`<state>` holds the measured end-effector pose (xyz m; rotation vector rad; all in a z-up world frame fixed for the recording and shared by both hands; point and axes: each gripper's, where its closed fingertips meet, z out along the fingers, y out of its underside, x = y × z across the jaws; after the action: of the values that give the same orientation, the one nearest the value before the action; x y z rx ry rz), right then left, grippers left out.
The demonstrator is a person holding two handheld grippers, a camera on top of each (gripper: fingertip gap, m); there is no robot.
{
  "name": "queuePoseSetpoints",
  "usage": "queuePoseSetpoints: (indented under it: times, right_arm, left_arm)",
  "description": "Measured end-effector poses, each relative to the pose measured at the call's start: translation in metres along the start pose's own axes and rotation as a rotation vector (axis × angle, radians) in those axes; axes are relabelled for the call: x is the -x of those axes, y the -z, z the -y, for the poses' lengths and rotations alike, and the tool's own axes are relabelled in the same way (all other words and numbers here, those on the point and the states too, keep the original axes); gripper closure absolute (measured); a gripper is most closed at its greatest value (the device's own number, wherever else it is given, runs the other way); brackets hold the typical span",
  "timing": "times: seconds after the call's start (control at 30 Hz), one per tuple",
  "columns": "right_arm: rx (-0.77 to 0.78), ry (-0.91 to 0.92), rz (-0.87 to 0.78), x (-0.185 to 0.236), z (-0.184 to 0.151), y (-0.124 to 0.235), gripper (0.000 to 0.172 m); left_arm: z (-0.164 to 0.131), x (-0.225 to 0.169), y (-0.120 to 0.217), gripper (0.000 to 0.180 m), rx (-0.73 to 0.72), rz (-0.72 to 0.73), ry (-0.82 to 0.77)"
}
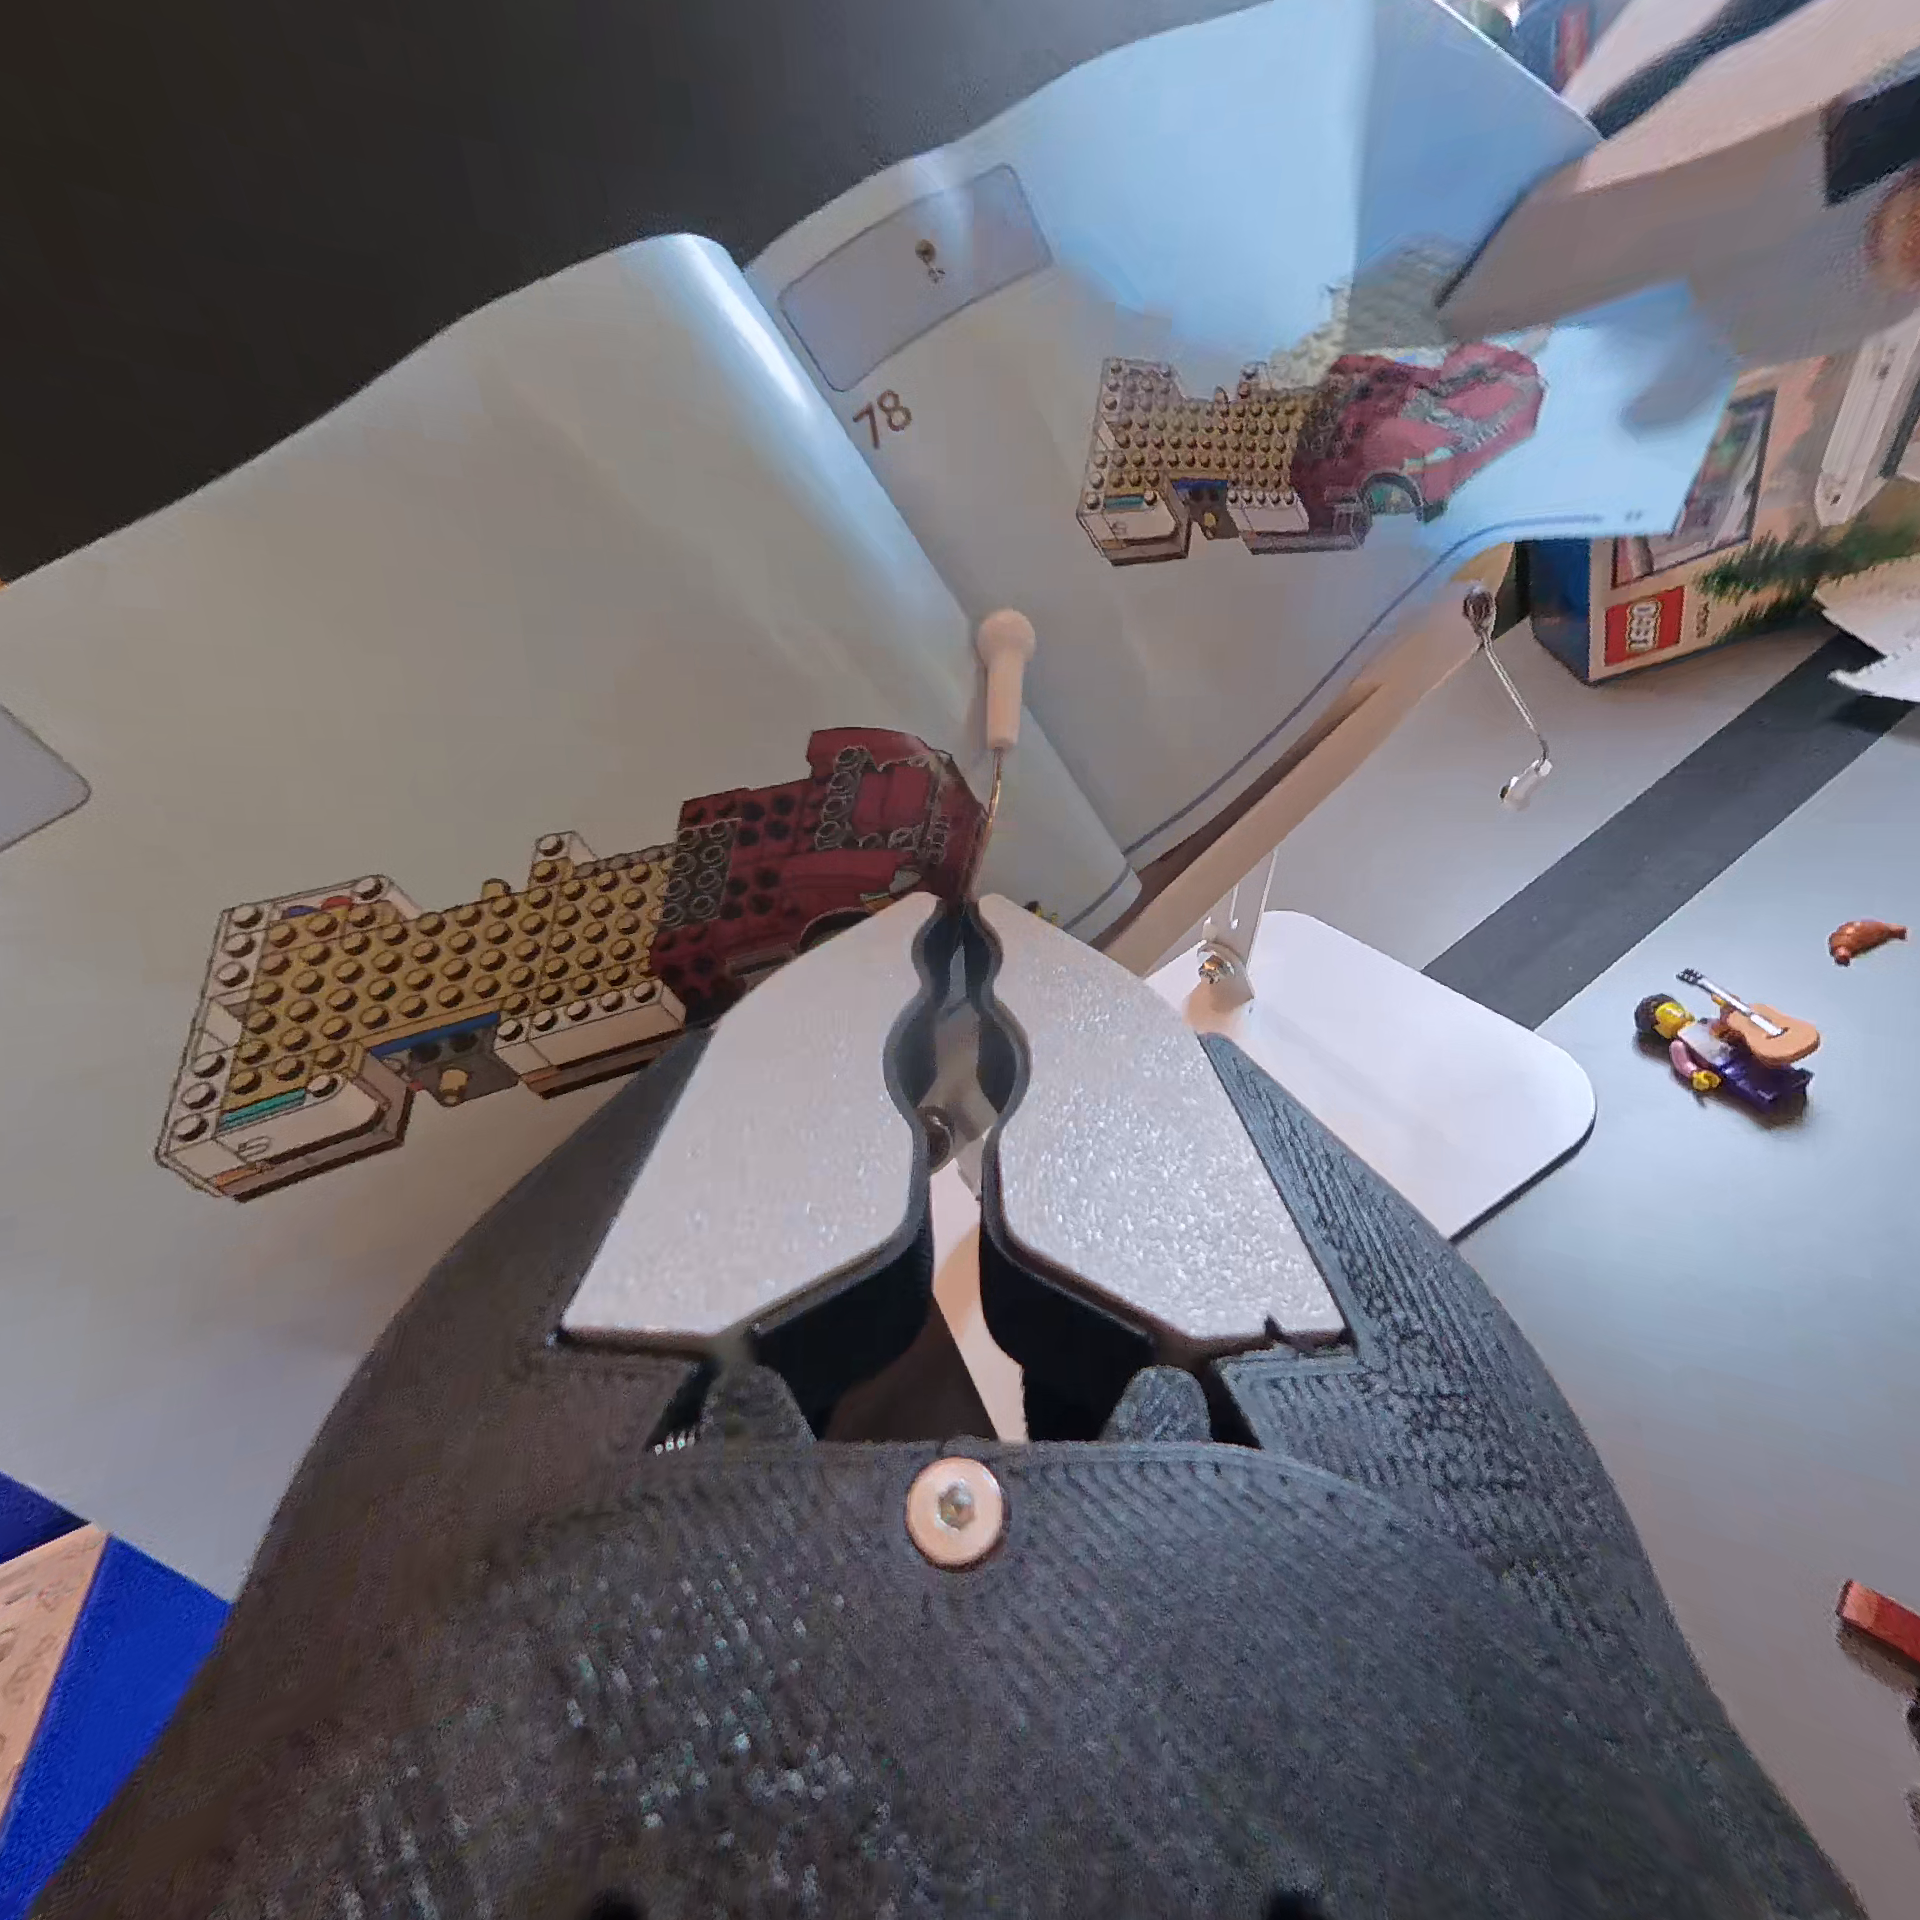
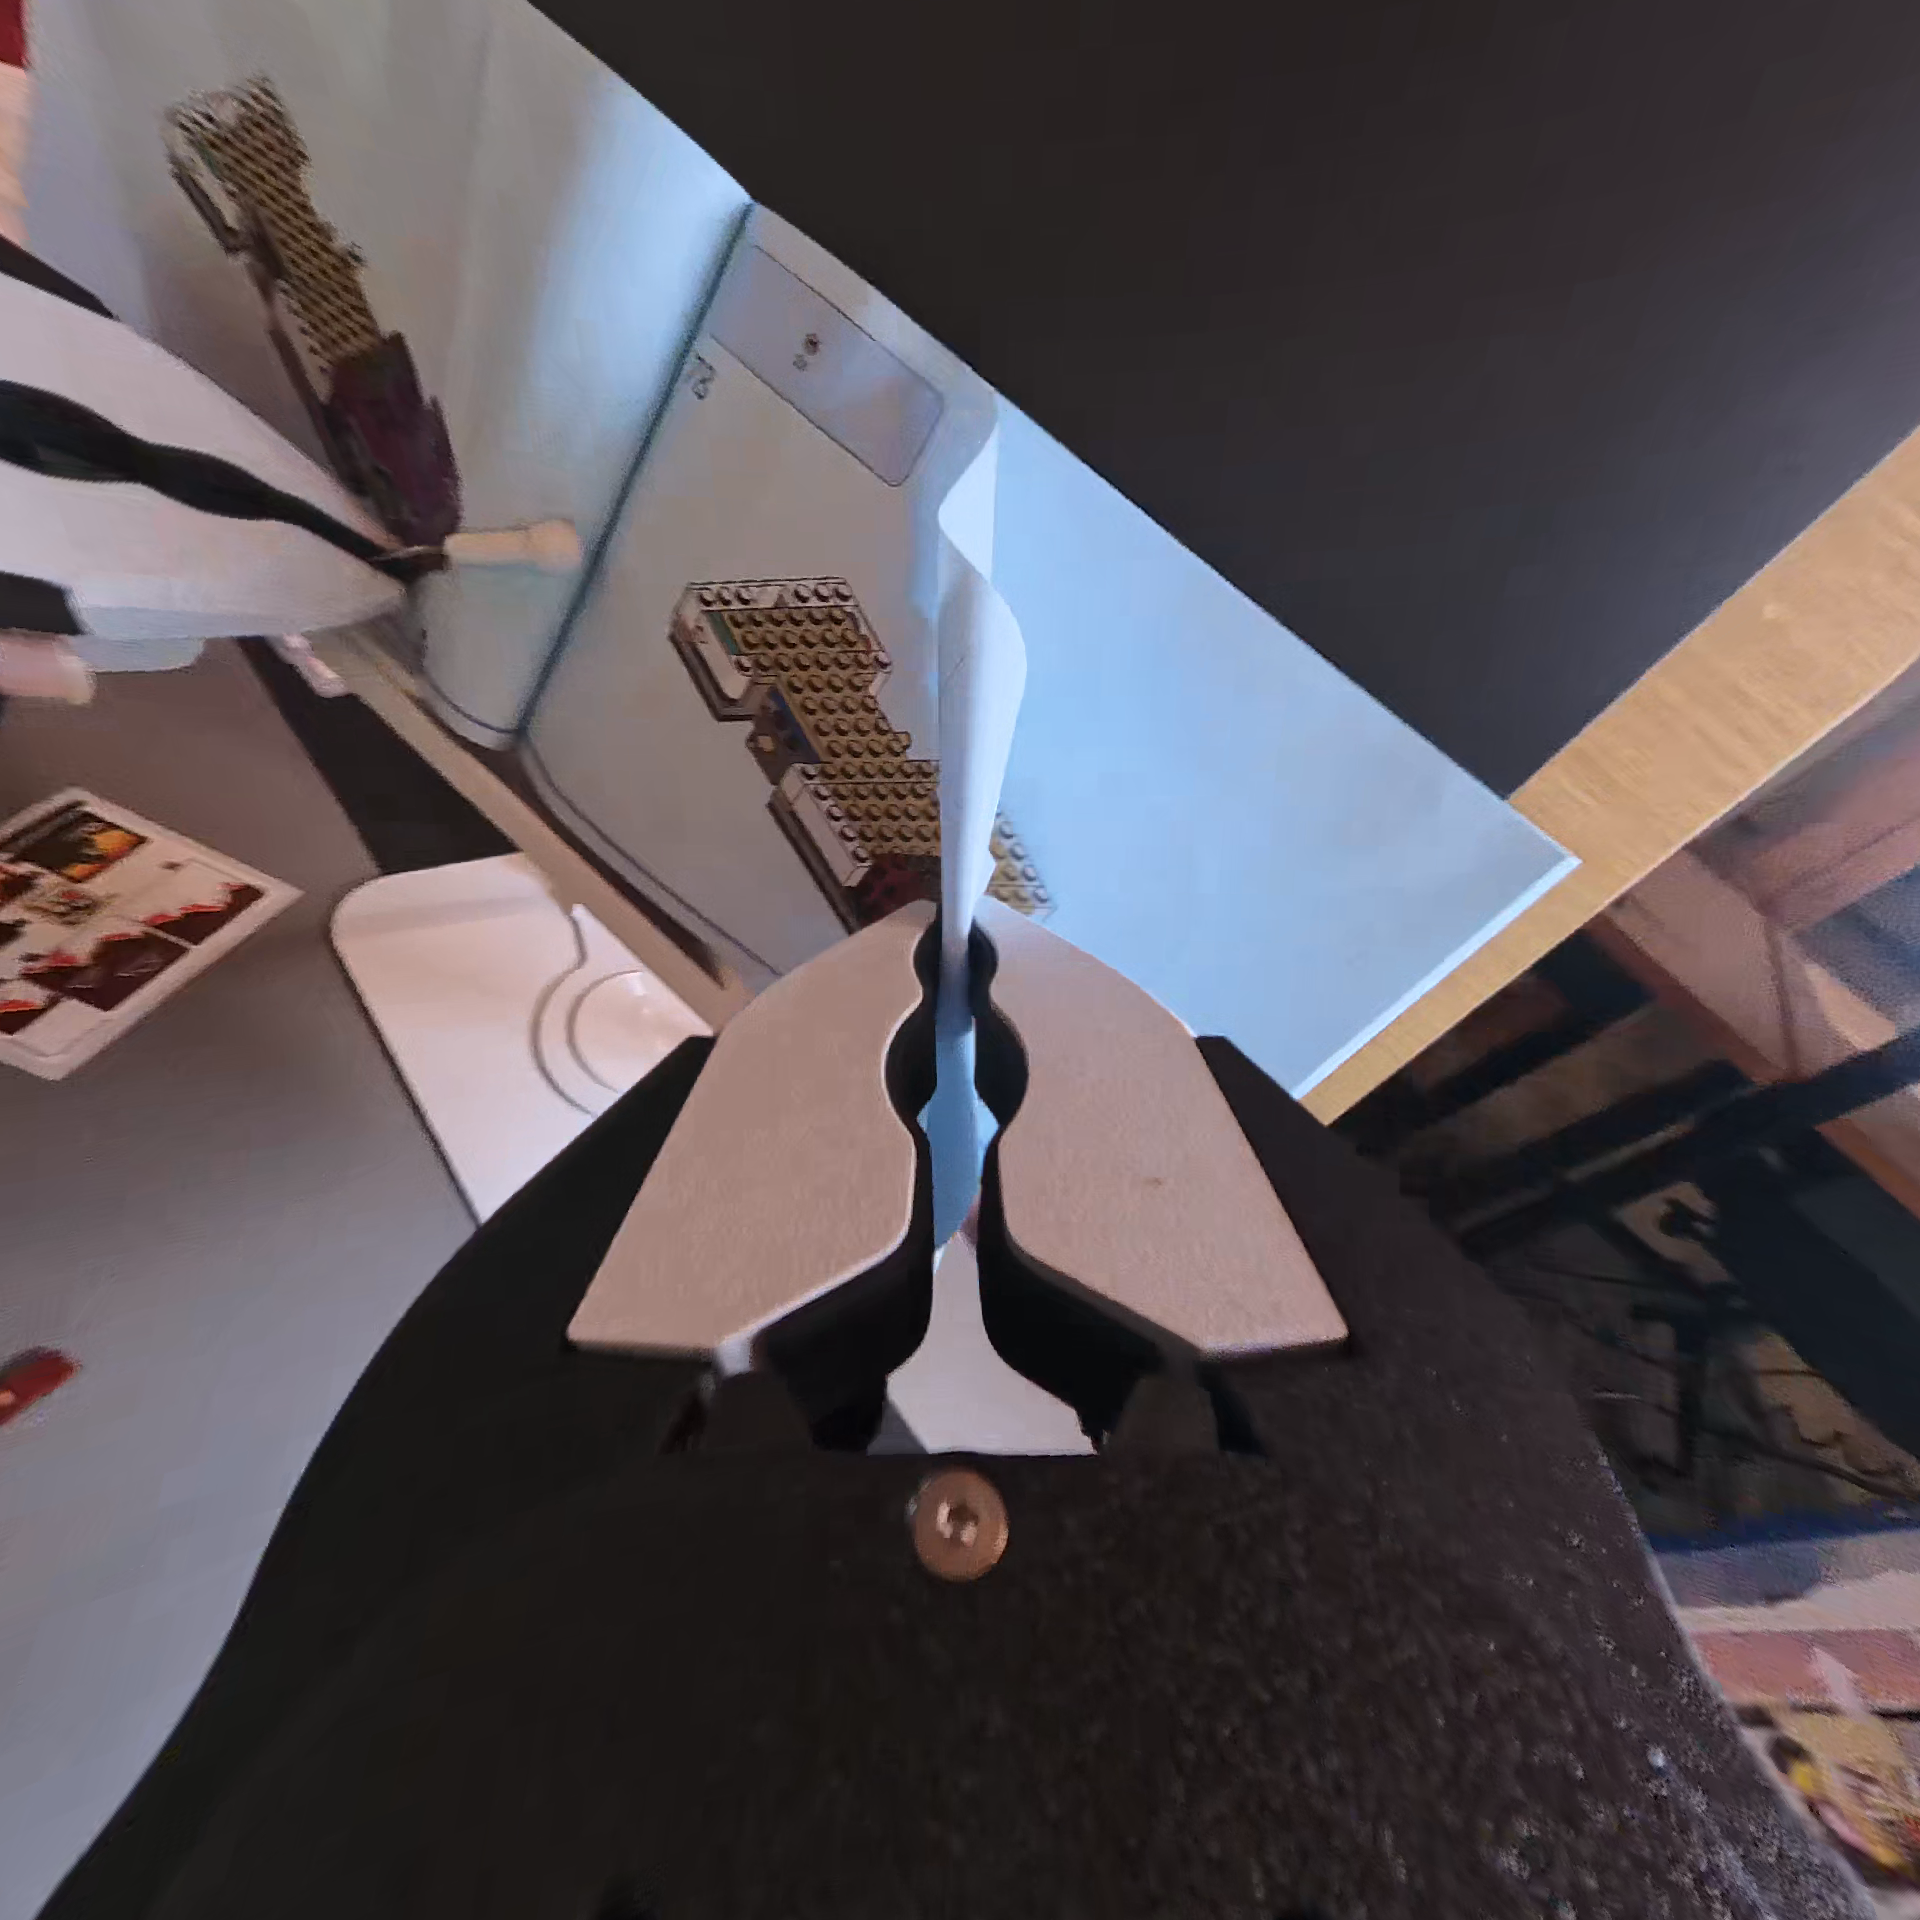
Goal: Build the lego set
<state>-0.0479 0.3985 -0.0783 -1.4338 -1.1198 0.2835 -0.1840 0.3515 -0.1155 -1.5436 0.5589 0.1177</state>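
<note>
An open building-instruction booklet (image 1: pixel 499 582) leans on a white stand (image 1: pixel 1423 1049). My left gripper (image 1: pixel 961 914) is shut on the stand's left wire page holder (image 1: pixel 1006 665), a thin metal wire with a white tip that lies against the left page. The right wrist view shows the left gripper (image 2: pixel 400 566) closed on that wire too. My right gripper (image 2: pixel 958 920) is shut on the edge of a pale blue right-hand page (image 2: pixel 982 675), which is lifted and curled off the booklet. It also shows in the left wrist view (image 1: pixel 1455 301), pinching that page's corner.
The stand's right wire holder (image 1: pixel 1512 717) hangs free. A toy figure with a guitar (image 1: pixel 1725 1039), a small brown croissant piece (image 1: pixel 1865 938) and a red-brown piece (image 1: pixel 1881 1642) lie on the grey table. A set box (image 1: pixel 1714 582) stands behind. A printed sheet (image 2: pixel 104 914) lies left. The tips of one gripper are about 15 cm away from the tips of the other. It is some 20 cm from my left tips to the red-brown piece (image 1: pixel 1881 1642).
</note>
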Motion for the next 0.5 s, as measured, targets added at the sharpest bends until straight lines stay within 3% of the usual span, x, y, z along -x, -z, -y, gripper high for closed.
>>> queuePoseSetpoints:
  times: [0.13, 0.27, 0.33, 0.5]
  right_arm:
    - [0.002, -0.097, 0.211, 0.034, 0.007, 0.014, 0.17]
    - [0.037, -0.1, 0.384, 0.08, 0.03, 0.01, 0.17]
    - [0.036, -0.074, 0.435, 0.107, 0.046, -0.002, 0.17]
    - [0.013, 0.016, 0.487, 0.172, 0.086, -0.054, 0.163]
  left_arm:
    - [0.002, 0.017, 0.009, 0.18, -0.079, 0.041, 0.142]
    - [-0.011, 0.037, 0.02, 0.178, -0.143, 0.034, 0.438]
    - [-0.016, 0.04, 0.024, 0.177, -0.18, -0.002, 0.575]
    - [-0.025, 0.041, 0.029, 0.177, -0.235, -0.058, 0.743]
